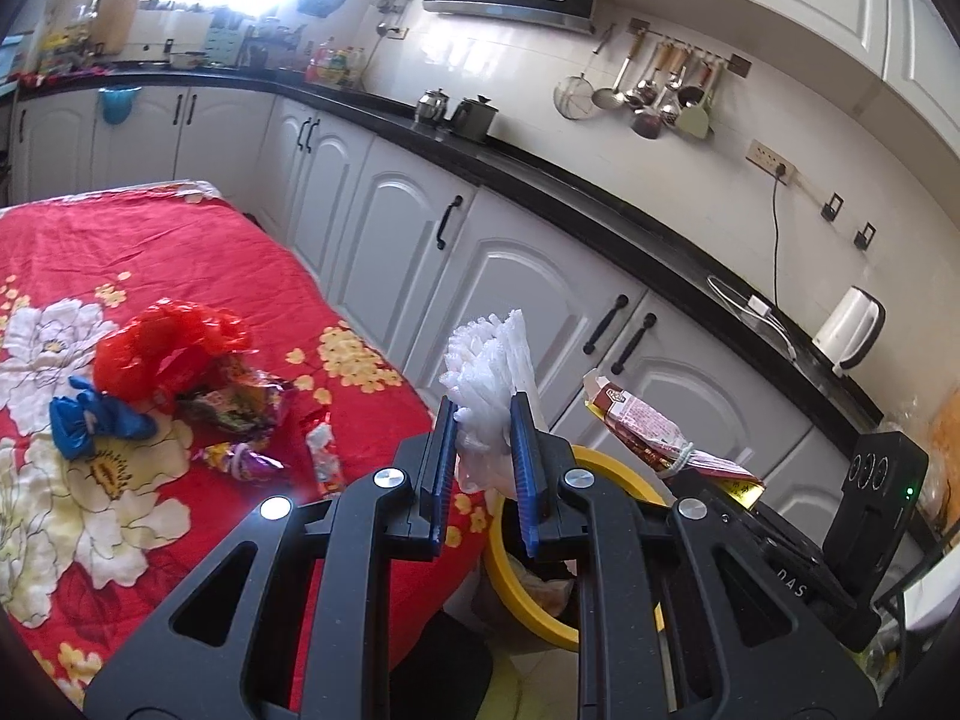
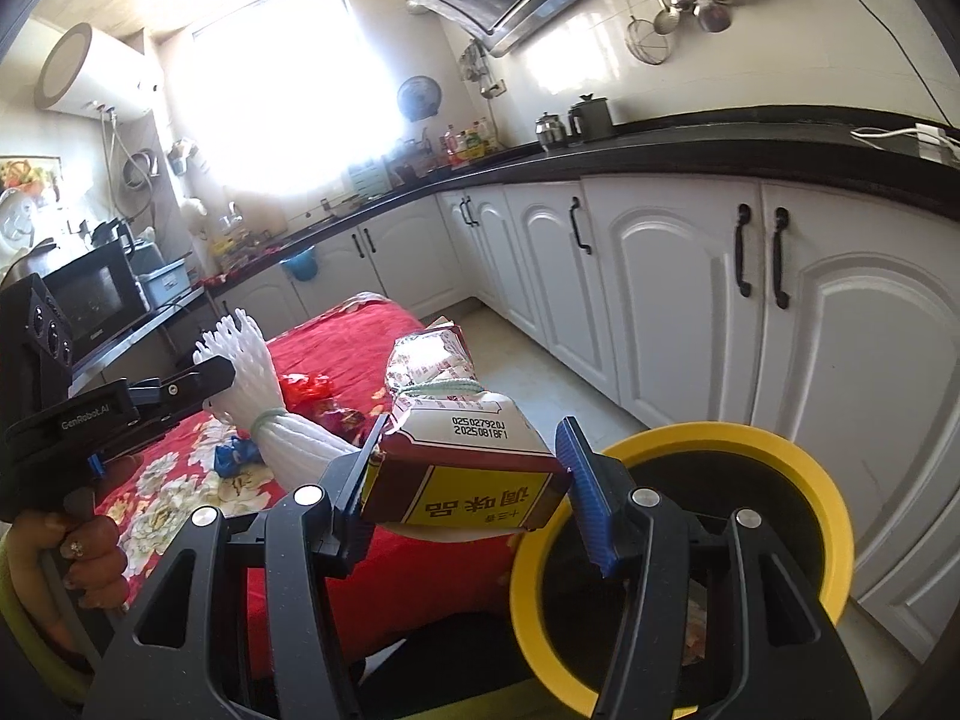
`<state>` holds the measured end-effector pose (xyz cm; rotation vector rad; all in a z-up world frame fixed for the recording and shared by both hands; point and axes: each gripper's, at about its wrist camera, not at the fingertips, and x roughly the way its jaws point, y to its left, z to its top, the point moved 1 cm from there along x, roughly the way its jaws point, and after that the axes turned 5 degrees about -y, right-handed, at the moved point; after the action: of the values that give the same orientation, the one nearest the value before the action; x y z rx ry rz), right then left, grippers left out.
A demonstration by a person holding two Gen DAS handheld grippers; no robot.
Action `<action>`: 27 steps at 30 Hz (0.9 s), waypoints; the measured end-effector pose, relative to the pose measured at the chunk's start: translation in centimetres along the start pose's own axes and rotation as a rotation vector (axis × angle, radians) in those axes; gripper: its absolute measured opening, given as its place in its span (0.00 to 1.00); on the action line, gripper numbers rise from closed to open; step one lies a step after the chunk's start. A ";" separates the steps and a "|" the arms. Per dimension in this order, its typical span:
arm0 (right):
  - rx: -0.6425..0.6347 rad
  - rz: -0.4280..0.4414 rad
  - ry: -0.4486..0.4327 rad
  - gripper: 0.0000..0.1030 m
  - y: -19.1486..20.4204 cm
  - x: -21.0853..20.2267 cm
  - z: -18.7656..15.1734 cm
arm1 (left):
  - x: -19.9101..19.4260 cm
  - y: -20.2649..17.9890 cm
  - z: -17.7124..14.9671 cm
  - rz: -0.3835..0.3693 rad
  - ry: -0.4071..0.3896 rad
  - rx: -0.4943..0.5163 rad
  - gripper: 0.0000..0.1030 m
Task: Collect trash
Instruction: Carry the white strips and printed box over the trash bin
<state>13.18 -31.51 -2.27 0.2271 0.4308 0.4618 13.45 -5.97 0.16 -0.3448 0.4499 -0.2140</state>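
Kitchen: both grippers (image 1: pixel 483 450) (image 2: pixel 474 480) holding trash.

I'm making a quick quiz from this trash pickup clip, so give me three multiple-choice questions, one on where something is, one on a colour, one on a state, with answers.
1. Where does the red plastic bag lie?
A. on the flowered red tablecloth
B. in the bin
C. on the black counter

2. What colour is the rim of the trash bin?
A. blue
B. yellow
C. white

3. What is the left gripper doing?
A. standing open with nothing in it
B. gripping a kettle
C. gripping the white foam net

Answers:
1 A, the bag sits among wrappers on the cloth in the left wrist view.
2 B, a yellow ring shows around the dark opening below the right gripper.
3 C, the blue pads press on the foam net from both sides; the right gripper likewise holds the seasoning packet.
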 end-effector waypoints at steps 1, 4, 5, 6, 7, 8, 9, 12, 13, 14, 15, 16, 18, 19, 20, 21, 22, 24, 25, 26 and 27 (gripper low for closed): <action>0.005 -0.007 -0.002 0.51 -0.3 -0.2 0.0 | 0.1 -0.2 0.0 -0.002 0.001 0.004 0.12; 0.018 -0.023 -0.009 0.51 -1.1 -0.7 -0.1 | 0.6 -1.1 -0.3 -0.009 0.005 0.022 0.12; 0.021 -0.030 -0.012 0.51 -1.4 -0.9 -0.2 | 0.8 -1.3 -0.4 -0.011 0.006 0.028 0.12; 0.026 -0.037 -0.015 0.51 -1.8 -1.1 -0.2 | 0.9 -1.6 -0.5 -0.014 0.008 0.035 0.12; 0.030 -0.043 -0.017 0.51 -2.1 -1.2 -0.2 | 1.1 -1.7 -0.6 -0.016 0.009 0.041 0.12; 0.034 -0.049 -0.020 0.51 -2.4 -1.4 -0.2 | 1.3 -2.0 -0.7 -0.019 0.011 0.046 0.12; 0.039 -0.059 -0.025 0.51 -2.8 -1.6 -0.3 | 1.6 -2.3 -0.8 -0.022 0.015 0.051 0.12; 0.049 -0.079 -0.029 0.51 -3.7 -2.1 -0.4 | 2.1 -3.2 -1.2 -0.030 0.020 0.070 0.12; 0.056 -0.088 -0.032 0.51 -4.1 -2.4 -0.5 | 2.3 -3.4 -1.2 -0.032 0.022 0.074 0.12; 0.062 -0.093 -0.033 0.51 -4.4 -2.6 -0.6 | 2.4 -3.7 -1.4 -0.036 0.024 0.079 0.12; 0.069 -0.100 -0.034 0.51 -4.8 -2.8 -0.7 | 2.6 -4.0 -1.5 -0.039 0.026 0.086 0.12; 0.072 -0.105 -0.035 0.51 -5.0 -2.9 -0.8 | 2.8 -4.3 -1.6 -0.041 0.028 0.092 0.12; 0.078 -0.115 -0.036 0.51 -5.5 -3.1 -1.0 | 3.2 -4.8 -1.8 -0.047 0.031 0.100 0.12; 0.081 -0.123 -0.036 0.51 -5.8 -3.2 -1.1 | 3.4 -5.1 -2.0 -0.049 0.033 0.106 0.12; 0.085 -0.129 -0.035 0.51 -6.1 -3.3 -1.2 | 3.6 -5.4 -2.2 -0.052 0.035 0.112 0.12; 0.088 -0.133 -0.034 0.51 -6.3 -3.4 -1.3 | 3.7 -5.6 -2.3 -0.054 0.037 0.116 0.12; 0.092 -0.138 -0.033 0.51 -6.5 -3.5 -1.5 | 3.9 -5.8 -2.5 -0.056 0.040 0.119 0.12; 0.093 -0.150 -0.029 0.51 -6.8 -3.5 -1.7 | 4.2 -6.2 -2.8 -0.061 0.044 0.127 0.12; 0.093 -0.158 -0.025 0.51 -7.0 -3.5 -1.9 | 4.3 -6.4 -3.0 -0.063 0.046 0.131 0.12; 0.093 -0.164 -0.022 0.51 -7.1 -3.5 -2.0 | 4.5 -6.6 -3.1 -0.064 0.047 0.135 0.12; 0.092 -0.170 -0.020 0.51 -7.3 -3.5 -2.2 | 4.7 -6.7 -3.3 -0.067 0.050 0.139 0.12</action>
<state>12.18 -39.26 -5.20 0.2808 0.4484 0.2728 15.24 -14.37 -1.89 -0.2185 0.4702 -0.3176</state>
